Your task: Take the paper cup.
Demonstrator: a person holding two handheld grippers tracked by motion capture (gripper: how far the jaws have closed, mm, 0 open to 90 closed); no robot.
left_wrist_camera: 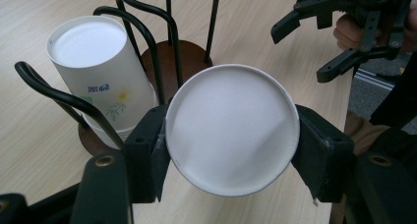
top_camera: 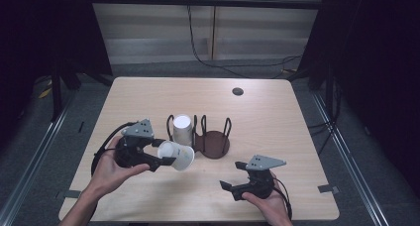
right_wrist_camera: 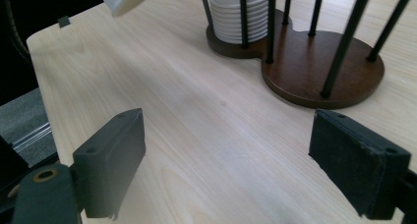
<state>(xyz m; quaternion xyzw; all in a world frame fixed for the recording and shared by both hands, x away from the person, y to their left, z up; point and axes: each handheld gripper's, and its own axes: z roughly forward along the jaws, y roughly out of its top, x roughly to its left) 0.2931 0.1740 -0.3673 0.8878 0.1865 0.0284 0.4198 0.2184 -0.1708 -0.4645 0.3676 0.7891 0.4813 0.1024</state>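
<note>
The left gripper [top_camera: 167, 160] is clamping a white paper cup [top_camera: 176, 155] across its body, jaws closed in on both sides, the cup lying tilted on its side just in front of the holder, clear of the table. In the left gripper view the cup's flat bottom [left_wrist_camera: 232, 128] is facing the camera, with a black pad [left_wrist_camera: 147, 143] pressing on each flank. The right gripper [top_camera: 233, 187] is resting low near the table's front edge, jaws standing wide apart and holding nothing.

The cup is looking very light and thin-walled, so it is likely to crush or go oval under a hard squeeze; its smooth paper may be slipping a little. Taking it across the middle of the wall, as now, seems sensible, since the rolled rim and the base are the stiffest parts.

The light wooden table [top_camera: 267, 122] with rounded corners is offering a flat, bare surface. On it, a dark brown wooden holder with 2 round bases and black wire uprights [top_camera: 214, 142] is standing at the centre; its left bay is holding a stack of white paper cups with a small flower print [top_camera: 182, 129], its right bay is bare. A small dark round grommet [top_camera: 237, 91] is sitting towards the far edge. Grey floor, dark curtains and a pale back wall with a trailing cable are surrounding the table.
</note>
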